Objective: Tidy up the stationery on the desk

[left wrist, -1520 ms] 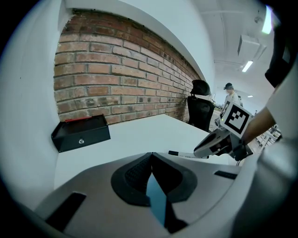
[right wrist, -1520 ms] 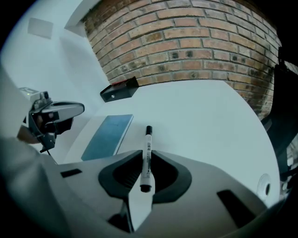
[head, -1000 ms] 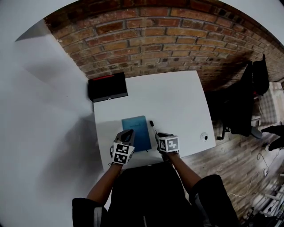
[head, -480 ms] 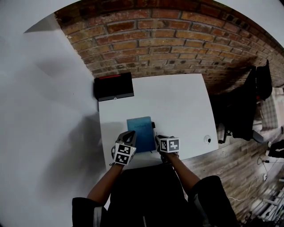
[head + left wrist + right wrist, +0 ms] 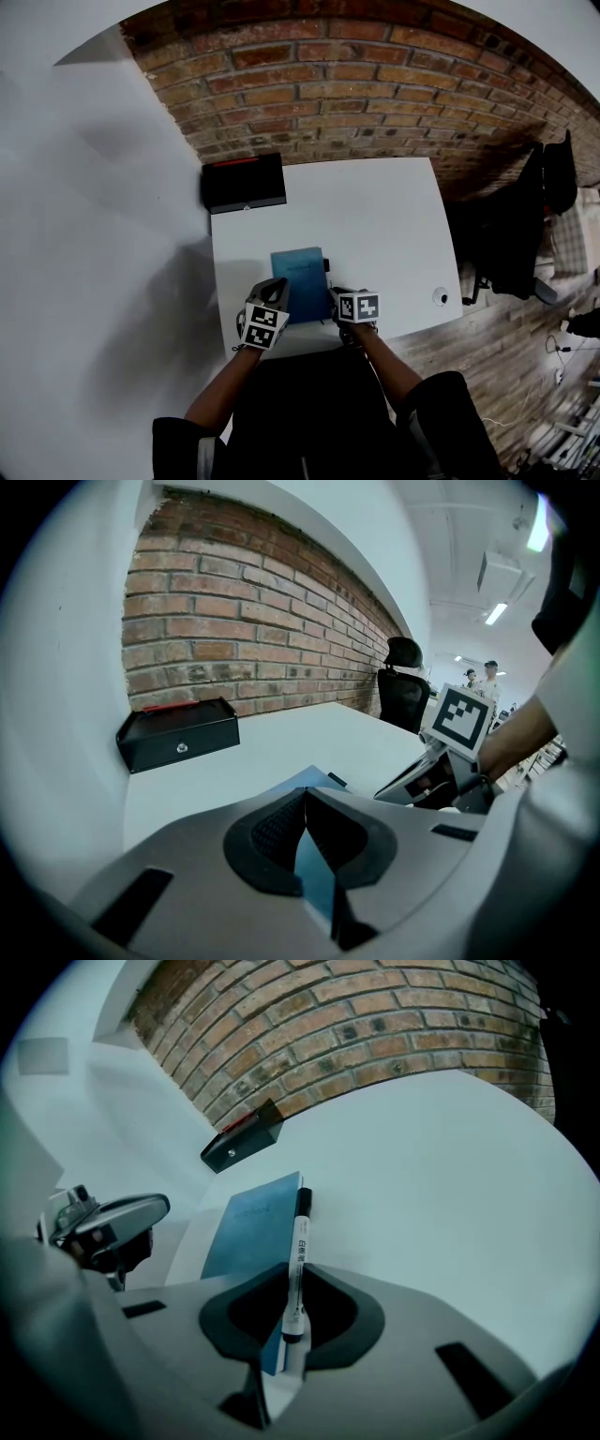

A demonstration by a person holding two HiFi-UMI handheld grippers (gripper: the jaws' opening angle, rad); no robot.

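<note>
Two grippers sat at the near edge of the white desk (image 5: pixel 375 216). My left gripper (image 5: pixel 302 799) had its jaws pressed together, the tips over the near end of the blue notebook (image 5: pixel 298 270), which stretched away ahead of it. My right gripper (image 5: pixel 292 1288) was clamped on a white marker pen (image 5: pixel 300 1232). Its black cap pointed away from the jaws, along the notebook's right edge. Well ahead and to the left, a black box (image 5: pixel 244 183) stood by the brick wall (image 5: pixel 356 84).
</note>
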